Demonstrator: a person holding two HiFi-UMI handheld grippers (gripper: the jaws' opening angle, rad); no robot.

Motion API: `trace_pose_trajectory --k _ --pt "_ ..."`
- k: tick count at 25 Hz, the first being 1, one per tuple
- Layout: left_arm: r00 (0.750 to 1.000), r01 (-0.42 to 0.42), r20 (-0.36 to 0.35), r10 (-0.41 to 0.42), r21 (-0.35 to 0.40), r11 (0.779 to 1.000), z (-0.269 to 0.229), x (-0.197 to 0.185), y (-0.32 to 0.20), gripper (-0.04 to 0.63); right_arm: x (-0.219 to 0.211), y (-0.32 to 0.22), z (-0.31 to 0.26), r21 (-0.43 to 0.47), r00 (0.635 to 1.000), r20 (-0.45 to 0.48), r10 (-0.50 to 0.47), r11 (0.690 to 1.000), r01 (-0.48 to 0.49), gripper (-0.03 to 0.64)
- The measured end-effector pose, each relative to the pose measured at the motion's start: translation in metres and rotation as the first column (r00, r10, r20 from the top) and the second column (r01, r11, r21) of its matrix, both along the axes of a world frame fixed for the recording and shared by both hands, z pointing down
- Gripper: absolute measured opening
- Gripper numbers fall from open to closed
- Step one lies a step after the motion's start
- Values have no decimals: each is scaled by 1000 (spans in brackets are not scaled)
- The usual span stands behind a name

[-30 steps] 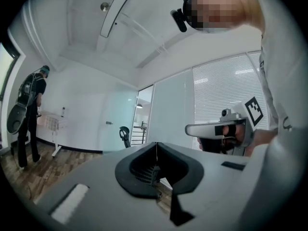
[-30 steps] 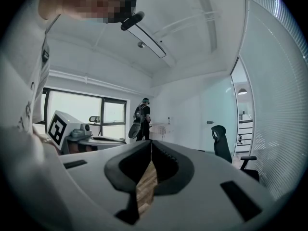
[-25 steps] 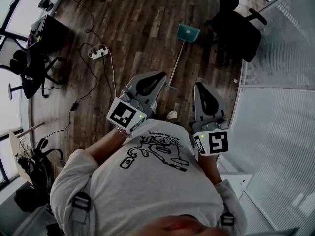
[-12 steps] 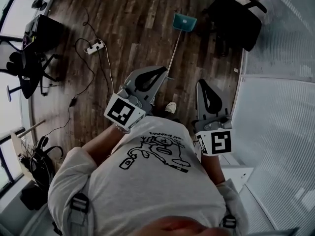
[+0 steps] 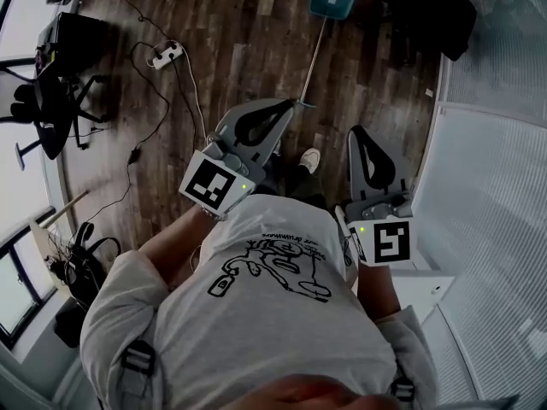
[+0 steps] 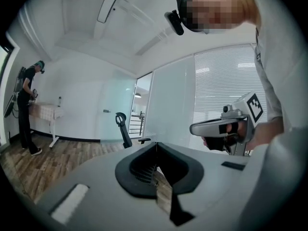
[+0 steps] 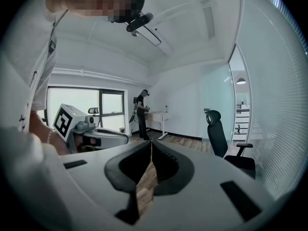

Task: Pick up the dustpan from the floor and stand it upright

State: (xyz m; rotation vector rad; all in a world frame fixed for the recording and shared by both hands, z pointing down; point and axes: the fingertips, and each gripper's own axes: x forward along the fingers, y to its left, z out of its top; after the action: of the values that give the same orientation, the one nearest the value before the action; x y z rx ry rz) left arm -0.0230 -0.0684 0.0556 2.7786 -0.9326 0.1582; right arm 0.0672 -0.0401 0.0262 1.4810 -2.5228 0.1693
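Holds left tool [image 5: 285, 109] and right tool [image 5: 364, 133] with jaws pressed together, empty, on the handle side of the teal dustpan [image 5: 332, 2] lying on the wooden floor [image 5: 239, 41].

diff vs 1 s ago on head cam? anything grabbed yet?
Nothing grabbed. Only the view has shifted: the dustpan and power strip sit higher in frame, their layout on the floor unchanged. The left claw and right claw stay shut and empty; dustpan still lying down, untouched.

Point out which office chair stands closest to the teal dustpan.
The black chair at the top right of the head view, right beside the dustpan; the other chair stands far off at the left.
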Motion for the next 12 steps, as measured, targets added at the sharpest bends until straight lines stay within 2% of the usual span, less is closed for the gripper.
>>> trace_pose_trajectory --k 9,12 --pt "999 -29 30 31 -59 998 80 5 2 3 6 0 84 -63 1000 -29 11 998 -13 9" --pt "999 -27 41 29 -69 997 109 4 2 3 6 2 116 -117 1000 -12 29 993 -30 9"
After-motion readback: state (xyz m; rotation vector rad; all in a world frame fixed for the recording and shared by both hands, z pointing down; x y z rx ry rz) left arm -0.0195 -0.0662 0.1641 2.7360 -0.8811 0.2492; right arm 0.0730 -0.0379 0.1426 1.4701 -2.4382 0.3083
